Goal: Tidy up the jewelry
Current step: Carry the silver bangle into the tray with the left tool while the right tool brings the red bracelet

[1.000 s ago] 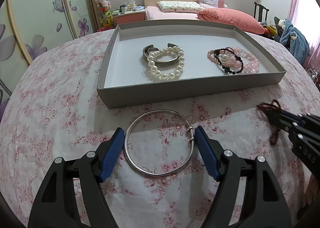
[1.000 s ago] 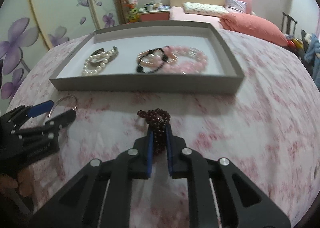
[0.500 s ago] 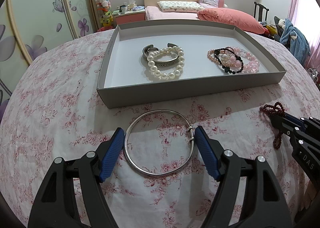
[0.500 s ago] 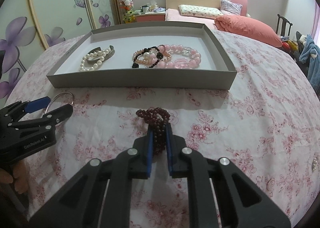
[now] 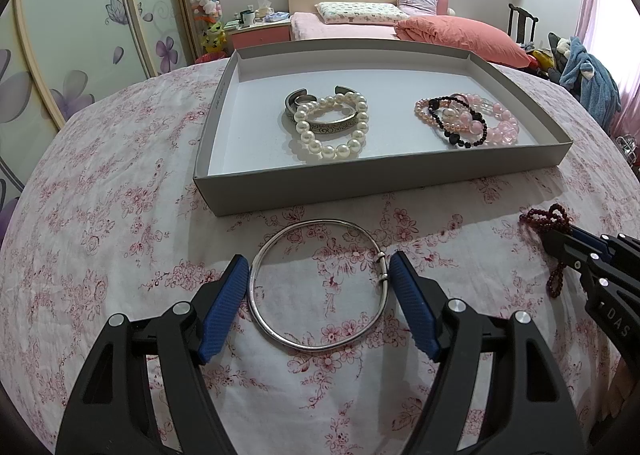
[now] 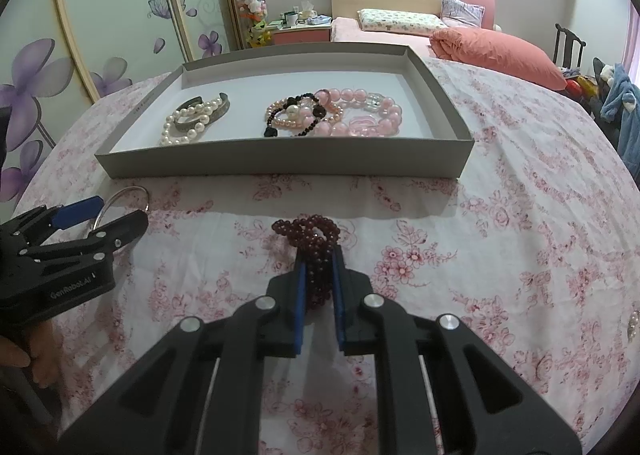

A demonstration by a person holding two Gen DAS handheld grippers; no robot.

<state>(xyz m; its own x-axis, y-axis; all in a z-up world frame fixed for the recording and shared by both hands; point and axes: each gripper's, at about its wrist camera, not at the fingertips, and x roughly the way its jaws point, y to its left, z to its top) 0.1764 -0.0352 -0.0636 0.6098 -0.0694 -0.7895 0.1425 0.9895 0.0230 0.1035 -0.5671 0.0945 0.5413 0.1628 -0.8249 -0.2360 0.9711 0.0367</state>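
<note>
A thin silver bangle lies flat on the floral cloth in front of the grey tray. My left gripper is open, its blue pads on either side of the bangle. My right gripper is shut on a dark red bead bracelet, held just above the cloth; it shows at the right of the left wrist view. In the tray lie a pearl bracelet over a silver cuff, and pink and black bead bracelets.
The tray stands at the far side of the cloth-covered table. The left gripper shows at the left of the right wrist view. A bed and wardrobe doors stand behind the table.
My right gripper has shifted a little to the right with the red bracelet, and its view has steadied. The left gripper and bangle have not moved.
</note>
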